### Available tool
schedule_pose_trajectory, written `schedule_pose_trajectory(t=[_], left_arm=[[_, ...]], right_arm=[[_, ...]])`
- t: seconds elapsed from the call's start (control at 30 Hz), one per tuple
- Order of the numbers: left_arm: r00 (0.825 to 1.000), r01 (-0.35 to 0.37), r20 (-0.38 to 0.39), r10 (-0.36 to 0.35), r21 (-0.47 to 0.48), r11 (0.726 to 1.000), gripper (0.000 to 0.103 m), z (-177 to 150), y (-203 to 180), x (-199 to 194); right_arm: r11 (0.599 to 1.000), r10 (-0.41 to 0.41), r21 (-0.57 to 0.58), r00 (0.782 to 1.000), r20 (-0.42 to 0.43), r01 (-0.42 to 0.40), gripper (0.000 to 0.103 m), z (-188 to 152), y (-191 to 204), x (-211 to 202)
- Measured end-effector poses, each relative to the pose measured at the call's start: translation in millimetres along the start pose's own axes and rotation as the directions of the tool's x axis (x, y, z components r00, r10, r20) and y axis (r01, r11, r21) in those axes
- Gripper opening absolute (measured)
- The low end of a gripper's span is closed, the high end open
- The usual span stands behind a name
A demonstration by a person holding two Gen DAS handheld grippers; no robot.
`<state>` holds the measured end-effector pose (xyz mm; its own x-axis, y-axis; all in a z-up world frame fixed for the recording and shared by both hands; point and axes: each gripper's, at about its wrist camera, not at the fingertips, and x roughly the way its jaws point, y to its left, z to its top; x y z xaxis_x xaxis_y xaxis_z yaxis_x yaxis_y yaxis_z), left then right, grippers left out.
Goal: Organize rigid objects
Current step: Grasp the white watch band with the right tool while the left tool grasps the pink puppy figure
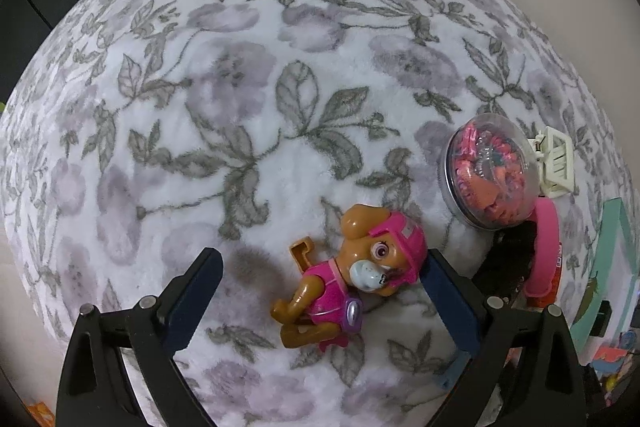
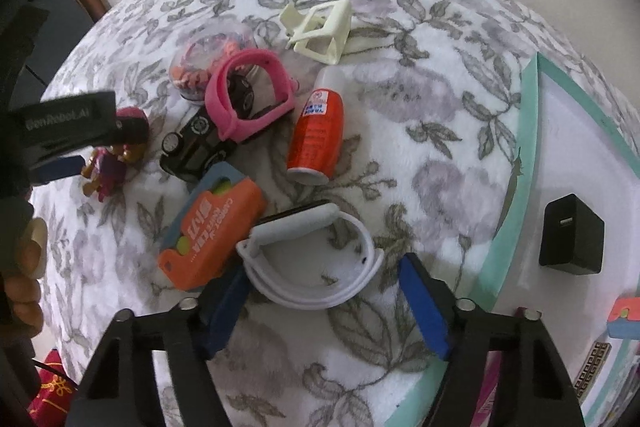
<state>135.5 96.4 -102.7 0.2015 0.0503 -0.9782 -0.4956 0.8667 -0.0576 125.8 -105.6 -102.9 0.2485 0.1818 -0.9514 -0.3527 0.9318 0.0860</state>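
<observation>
- The left gripper [image 1: 320, 299] is held pointing down over the toy dog [image 1: 344, 279], which lies on its side on the flowery blanket [image 1: 240, 67]. The jaws stand apart, 1 on each side of the dog. The right jaw looks very close to the dog's pink helmet, but no squeeze is seen, so a grab seems to be planned.
- The right gripper [image 2: 320, 303] is held down over the white band [image 2: 316, 267]. Its jaws are apart too, with the near loop of the band between them. No pad is seen pressing on it.
- Far from the band, more toys are piled close together: an orange case [image 2: 212, 235], a red can [image 2: 316, 135] lying down, a black toy car [image 2: 196, 147], a pink band [image 2: 248, 95] leaning on the car, and a cream clip [image 2: 320, 31].
- 1 clear round pot [image 1: 488, 175] is shut, and it is full of small pink and orange bits.
- At the right, a tray with a green edge [image 2: 528, 131] is seen. A black plug [image 2: 572, 235] lies in it, and a small orange and blue thing [image 2: 624, 319] sits at its near side. It is likely where the toys are to be put.
</observation>
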Motion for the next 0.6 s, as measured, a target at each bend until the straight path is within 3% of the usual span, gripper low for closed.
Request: schedule_pose_trajectory(t=[0.07, 0.13, 0.2, 0.6], left_arm=[[1.000, 0.000, 0.003, 0.000, 0.009, 1.000, 0.090, 0.6, -3.7, -2.6], [1.000, 0.018, -0.001, -0.018, 0.018, 1.000, 0.072, 0.4, -6.1, -3.7], [1.000, 0.022, -0.009, -0.022, 0.032, 0.999, 0.066, -1.0, -8.9, -3.2], [1.000, -0.010, -0.028, 0.011, 0.035, 0.999, 0.064, -1.9, -9.6, -3.8]], right_arm=[[1.000, 0.009, 0.011, 1.000, 0.009, -0.009, 0.064, 2.3, -2.2, -3.2], [0.999, 0.024, 0.022, 1.000, 0.009, -0.024, 0.064, 4.7, -8.2, -6.2], [0.999, 0.029, 0.026, 1.000, 0.008, -0.029, 0.064, 6.0, -10.1, -6.4], [0.997, 0.055, 0.061, 0.998, 0.021, -0.056, 0.063, 5.7, -20.8, -14.6]])
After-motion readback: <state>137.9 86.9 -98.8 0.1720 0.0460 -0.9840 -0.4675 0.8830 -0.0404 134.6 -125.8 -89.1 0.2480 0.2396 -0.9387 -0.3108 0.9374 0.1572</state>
